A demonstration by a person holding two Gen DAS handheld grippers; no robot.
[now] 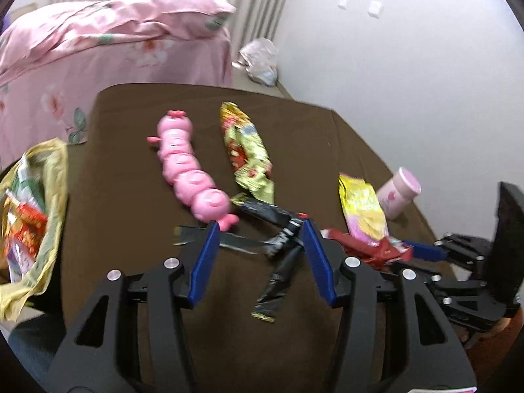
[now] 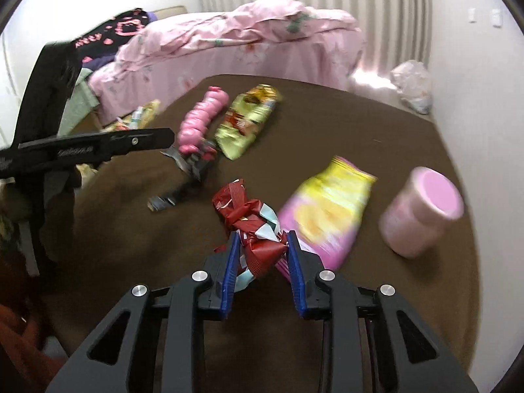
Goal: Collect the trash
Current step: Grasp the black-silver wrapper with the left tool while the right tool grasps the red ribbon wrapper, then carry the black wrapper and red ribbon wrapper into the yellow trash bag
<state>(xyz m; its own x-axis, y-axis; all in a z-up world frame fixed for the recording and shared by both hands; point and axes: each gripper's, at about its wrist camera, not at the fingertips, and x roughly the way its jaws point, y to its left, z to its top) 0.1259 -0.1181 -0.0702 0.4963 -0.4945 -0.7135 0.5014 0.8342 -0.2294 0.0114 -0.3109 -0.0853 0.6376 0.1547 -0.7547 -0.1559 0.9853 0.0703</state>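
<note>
The right gripper point(image 2: 262, 245) squeezes a crumpled red wrapper point(image 2: 252, 226) between its blue fingers point(image 2: 231, 262). The left gripper point(image 1: 262, 232) is spread apart, with a black wrapper point(image 1: 278, 229) lying on the brown table point(image 1: 131, 196) between its tips, not squeezed. A yellow bag point(image 1: 36, 216) of trash sits far off to its left.

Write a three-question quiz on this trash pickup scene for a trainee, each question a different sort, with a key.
1. True or false: the right gripper has its jaws closed on the crumpled red wrapper.
2. Which item lies between the open jaws of the left gripper?
A. black wrapper
B. pink caterpillar toy
C. pink jar
3. Fill in: collected trash sits in a ______ bag at the table's left edge.

Key: 1 true; 2 A; 3 yellow.
</note>
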